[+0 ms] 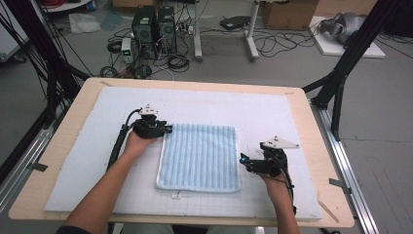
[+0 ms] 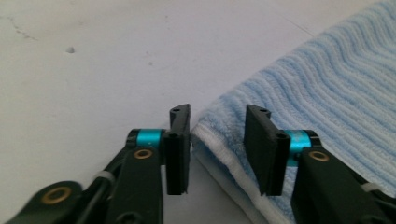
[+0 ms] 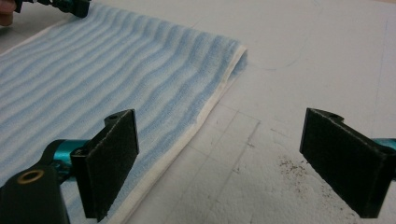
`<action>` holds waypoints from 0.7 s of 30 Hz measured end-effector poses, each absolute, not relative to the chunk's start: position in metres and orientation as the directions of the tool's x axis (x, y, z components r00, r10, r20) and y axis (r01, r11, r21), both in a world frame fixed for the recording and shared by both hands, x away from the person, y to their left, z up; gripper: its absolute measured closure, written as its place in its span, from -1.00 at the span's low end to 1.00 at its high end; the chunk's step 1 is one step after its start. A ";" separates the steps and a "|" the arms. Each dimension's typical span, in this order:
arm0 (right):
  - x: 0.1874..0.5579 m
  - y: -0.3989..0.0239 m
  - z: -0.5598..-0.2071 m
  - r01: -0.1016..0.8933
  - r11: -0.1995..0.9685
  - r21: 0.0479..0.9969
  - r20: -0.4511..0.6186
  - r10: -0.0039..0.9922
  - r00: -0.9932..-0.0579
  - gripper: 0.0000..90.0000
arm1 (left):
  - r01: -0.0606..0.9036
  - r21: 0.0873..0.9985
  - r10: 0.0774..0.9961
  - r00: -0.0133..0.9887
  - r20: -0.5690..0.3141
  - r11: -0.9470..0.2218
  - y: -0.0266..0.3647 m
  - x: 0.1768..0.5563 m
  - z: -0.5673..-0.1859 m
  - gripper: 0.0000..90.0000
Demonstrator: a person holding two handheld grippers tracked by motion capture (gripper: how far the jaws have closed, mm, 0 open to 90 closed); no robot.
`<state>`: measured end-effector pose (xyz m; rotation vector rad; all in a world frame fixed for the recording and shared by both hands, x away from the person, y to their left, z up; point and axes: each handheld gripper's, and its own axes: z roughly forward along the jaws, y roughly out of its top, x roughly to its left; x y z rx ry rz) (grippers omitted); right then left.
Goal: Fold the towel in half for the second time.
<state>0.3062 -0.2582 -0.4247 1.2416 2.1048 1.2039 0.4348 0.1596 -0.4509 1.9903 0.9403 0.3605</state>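
A folded blue striped towel (image 1: 199, 157) lies flat in the middle of the white mat (image 1: 73, 161) on the table (image 1: 321, 146). The left gripper (image 2: 217, 140) sits at the towel's far left corner, its jaws partly apart with the corner's edge between them, not yet pinched. The right gripper (image 3: 219, 163) rests low by the towel's right edge, jaws wide apart and holding nothing.
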 end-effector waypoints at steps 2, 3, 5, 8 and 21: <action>0.307 -0.258 -0.425 0.499 0.224 0.837 0.078 0.853 -0.516 -0.76 | 0.472 0.815 0.731 0.676 -0.092 -0.335 0.158 0.434 -0.451 0.55; 0.307 -0.257 -0.425 0.498 0.224 0.838 0.079 0.852 -0.517 -0.76 | 0.469 0.816 0.728 0.679 -0.090 -0.337 0.158 0.434 -0.451 0.61; 0.309 -0.256 -0.425 0.501 0.219 0.837 0.089 0.850 -0.520 -0.76 | 0.464 0.817 0.722 0.686 -0.087 -0.342 0.158 0.433 -0.451 0.79; 0.313 -0.253 -0.424 0.499 0.220 0.838 0.090 0.846 -0.525 -0.76 | 0.460 0.819 0.720 0.689 -0.085 -0.343 0.158 0.433 -0.451 0.90; 0.382 -0.235 -0.431 0.581 0.240 0.778 0.112 0.856 -0.504 -0.64 | 0.474 0.836 0.718 0.680 -0.147 -0.278 0.163 0.433 -0.450 0.93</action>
